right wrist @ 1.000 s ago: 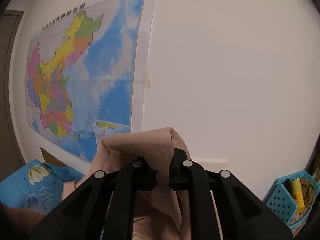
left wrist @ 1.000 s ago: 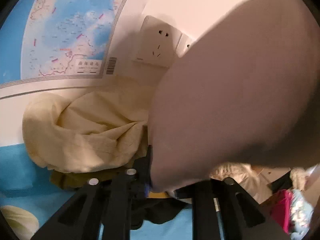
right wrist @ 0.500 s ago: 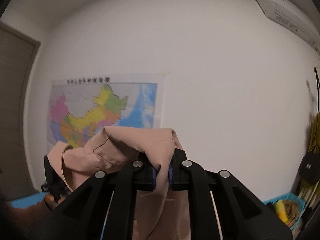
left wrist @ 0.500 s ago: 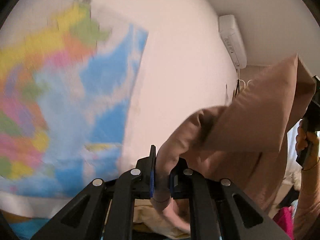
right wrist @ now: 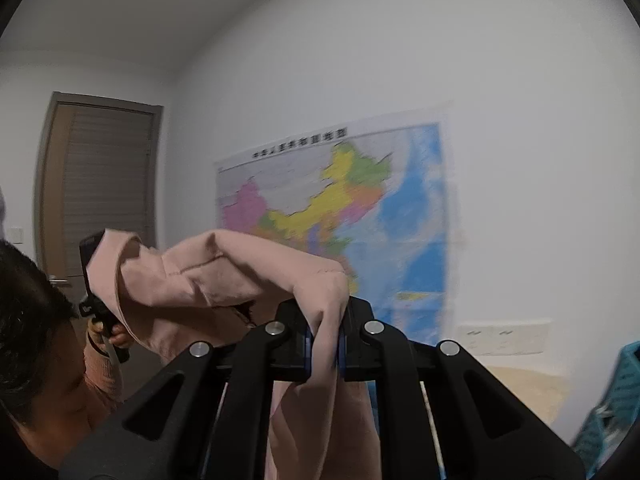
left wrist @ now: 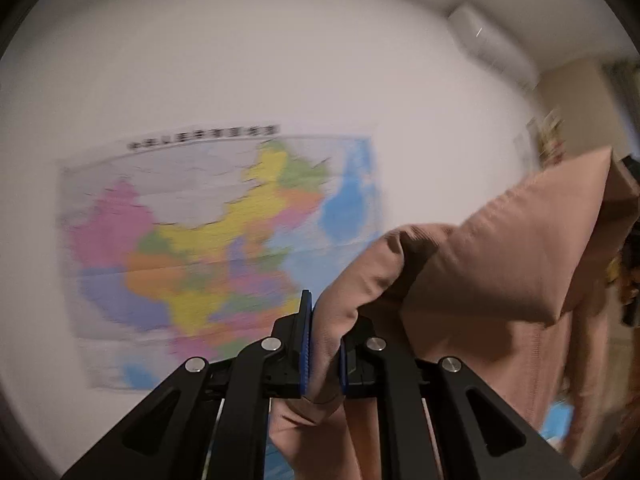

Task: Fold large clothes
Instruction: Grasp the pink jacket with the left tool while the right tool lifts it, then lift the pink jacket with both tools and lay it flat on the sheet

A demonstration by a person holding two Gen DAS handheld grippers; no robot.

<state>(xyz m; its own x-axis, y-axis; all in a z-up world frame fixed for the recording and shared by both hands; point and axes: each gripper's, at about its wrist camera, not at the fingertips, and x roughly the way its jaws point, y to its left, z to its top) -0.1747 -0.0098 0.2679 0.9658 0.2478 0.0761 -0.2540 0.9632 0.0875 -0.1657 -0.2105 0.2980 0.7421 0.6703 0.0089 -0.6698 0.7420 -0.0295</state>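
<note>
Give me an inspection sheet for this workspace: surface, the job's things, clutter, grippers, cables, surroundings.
Surface: nothing seen; no folding surface in either view.
Job's things: pink garment held up in the air, stretched between both grippers, the rest hanging down.
Clutter: blue basket at the right edge, contents blurred.
Grippers: left gripper shut on the garment; right gripper shut on the garment. The person's hand holds the left gripper's handle.
Cables: nothing seen.
Surroundings: white wall with a map, sockets below it, an air conditioner up high, a brown door to the left.
</note>
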